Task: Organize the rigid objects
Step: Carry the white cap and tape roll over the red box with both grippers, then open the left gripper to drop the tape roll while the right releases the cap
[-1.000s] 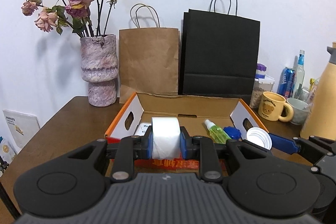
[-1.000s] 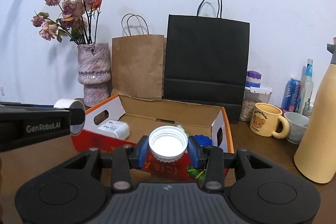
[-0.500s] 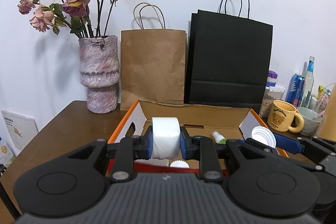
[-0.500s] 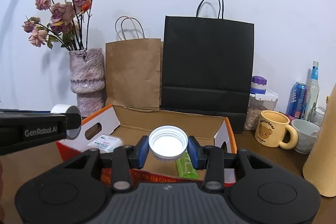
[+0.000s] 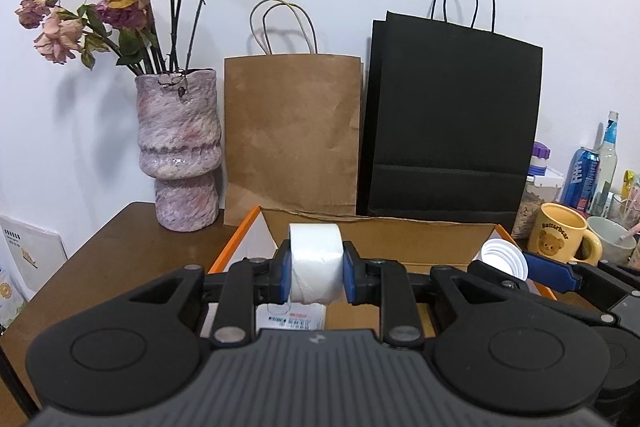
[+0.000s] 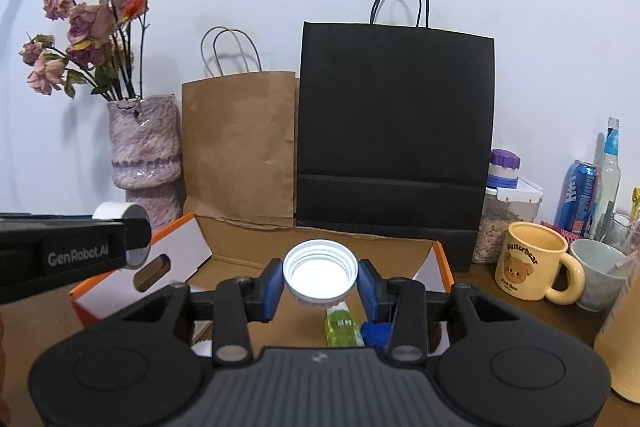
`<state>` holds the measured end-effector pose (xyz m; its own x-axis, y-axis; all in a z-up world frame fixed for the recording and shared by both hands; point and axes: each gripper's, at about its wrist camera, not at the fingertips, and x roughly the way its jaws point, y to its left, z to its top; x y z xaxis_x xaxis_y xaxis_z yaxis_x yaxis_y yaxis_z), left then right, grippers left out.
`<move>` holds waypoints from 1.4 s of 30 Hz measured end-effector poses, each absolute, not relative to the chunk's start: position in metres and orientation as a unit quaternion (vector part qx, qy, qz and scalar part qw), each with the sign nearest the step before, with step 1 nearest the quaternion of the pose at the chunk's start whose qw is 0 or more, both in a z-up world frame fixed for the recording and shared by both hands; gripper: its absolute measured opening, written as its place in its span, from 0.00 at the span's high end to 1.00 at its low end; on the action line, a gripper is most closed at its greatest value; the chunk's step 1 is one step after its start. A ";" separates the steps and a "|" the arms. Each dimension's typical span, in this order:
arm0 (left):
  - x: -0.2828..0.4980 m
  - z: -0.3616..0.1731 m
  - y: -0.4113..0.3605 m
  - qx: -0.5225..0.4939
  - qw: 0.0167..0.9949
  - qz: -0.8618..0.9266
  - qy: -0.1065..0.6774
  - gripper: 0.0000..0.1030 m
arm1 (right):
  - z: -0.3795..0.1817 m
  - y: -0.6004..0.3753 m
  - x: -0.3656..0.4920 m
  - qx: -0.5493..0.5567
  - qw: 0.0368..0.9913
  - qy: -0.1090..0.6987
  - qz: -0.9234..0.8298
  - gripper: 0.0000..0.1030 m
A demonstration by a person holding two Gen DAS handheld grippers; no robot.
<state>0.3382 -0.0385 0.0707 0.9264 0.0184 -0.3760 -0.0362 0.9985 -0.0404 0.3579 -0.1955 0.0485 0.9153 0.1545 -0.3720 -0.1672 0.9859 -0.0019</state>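
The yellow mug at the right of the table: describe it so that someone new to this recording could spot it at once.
Start at the tall black paper bag standing against the wall, then look right past the clear lidded jar of seeds. The yellow ceramic mug stands just in front of that jar on the brown wooden table, handle to the right. Unlike the plain pale cup beside it, it bears a cartoon bear and the word Butterbear.
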 end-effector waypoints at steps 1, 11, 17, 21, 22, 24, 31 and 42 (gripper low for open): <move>0.342 0.070 -0.039 -0.023 0.981 0.014 0.192 0.76 | 0.048 -0.195 0.362 -0.017 0.978 0.189 0.082 0.62; 0.380 0.059 -0.038 -0.016 0.978 0.024 0.207 0.76 | 0.040 -0.192 0.396 -0.022 0.976 0.203 0.077 0.62; 0.399 0.048 -0.035 -0.010 0.974 0.029 0.227 0.76 | 0.027 -0.192 0.411 -0.027 0.971 0.227 0.075 0.62; 0.405 0.041 -0.034 -0.006 0.970 0.027 0.240 0.76 | 0.019 -0.193 0.413 -0.030 0.968 0.236 0.074 0.62; 0.406 0.041 -0.034 -0.004 0.970 0.026 0.242 0.76 | 0.018 -0.194 0.413 -0.031 0.968 0.238 0.075 0.62; 0.408 0.038 -0.035 0.003 0.968 0.028 0.248 0.73 | 0.016 -0.196 0.414 -0.028 0.966 0.244 0.074 0.62; 0.405 0.039 -0.034 0.016 0.971 0.036 0.237 0.14 | 0.014 -0.208 0.416 -0.018 0.967 0.249 0.050 0.09; 0.401 0.043 -0.035 0.017 0.973 0.038 0.228 0.00 | 0.017 -0.208 0.414 -0.027 0.966 0.251 0.048 0.00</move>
<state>0.4012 -0.0352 0.0427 0.8934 0.0821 -0.4417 -0.0669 0.9965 0.0499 0.4141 -0.2075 0.0174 0.8694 0.0794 -0.4877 -0.1062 0.9940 -0.0275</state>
